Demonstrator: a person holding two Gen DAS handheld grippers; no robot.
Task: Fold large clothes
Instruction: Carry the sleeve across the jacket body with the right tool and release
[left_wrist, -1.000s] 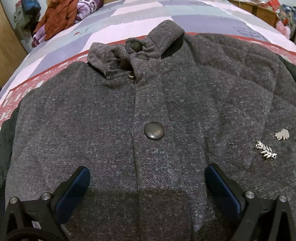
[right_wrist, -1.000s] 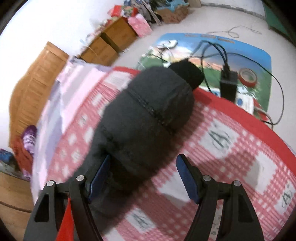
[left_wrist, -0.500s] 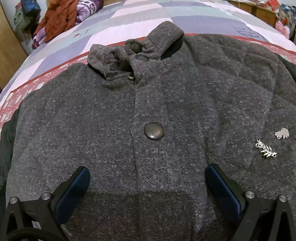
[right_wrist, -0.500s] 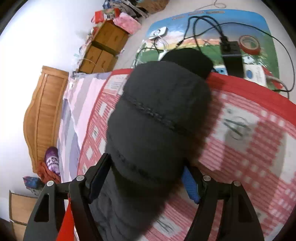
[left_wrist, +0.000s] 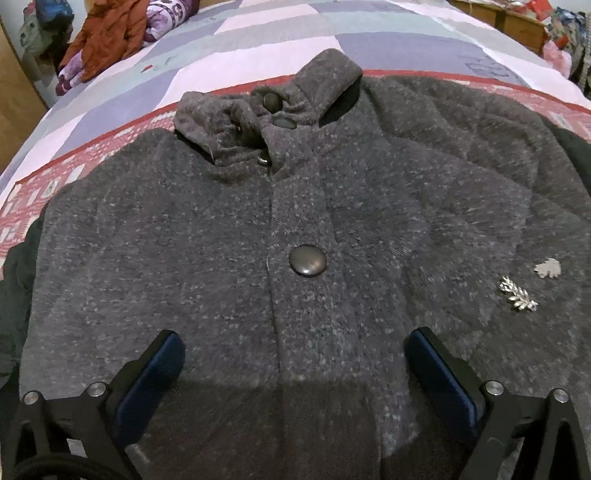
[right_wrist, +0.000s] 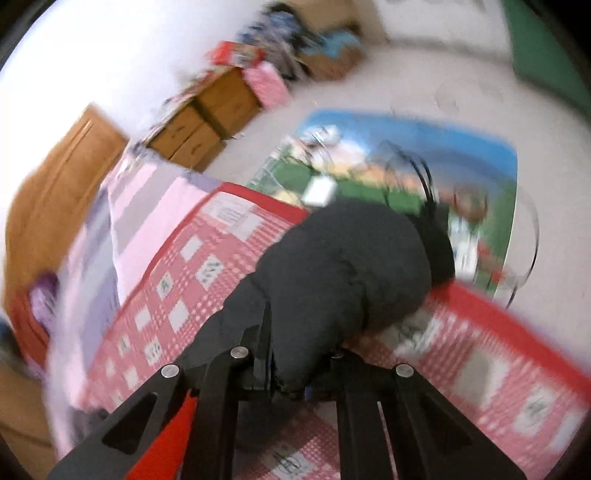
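A grey speckled coat (left_wrist: 221, 258) lies front up on the bed, buttoned, its collar (left_wrist: 295, 96) at the far end and a dark round button (left_wrist: 307, 260) at mid-chest. My left gripper (left_wrist: 295, 350) hovers open just over the coat's front, a blue pad on each side of the placket. In the blurred right wrist view the coat's black padded sleeve (right_wrist: 343, 266) stretches toward the bed's edge. My right gripper (right_wrist: 291, 369) has its jaws closing on the near part of that sleeve, with the fabric pinched between them.
A silver leaf brooch (left_wrist: 517, 299) is pinned on the coat's right chest. A red checked blanket (right_wrist: 184, 277) covers the bed. Orange and purple clothes (left_wrist: 110, 33) are piled at the far left. On the floor are a colourful mat (right_wrist: 406, 147) with cables and a wooden cabinet (right_wrist: 207, 122).
The right gripper's jaws went from wide around the black sleeve to pinched on it, and the hand rose and tilted. The left gripper and coat front kept still.
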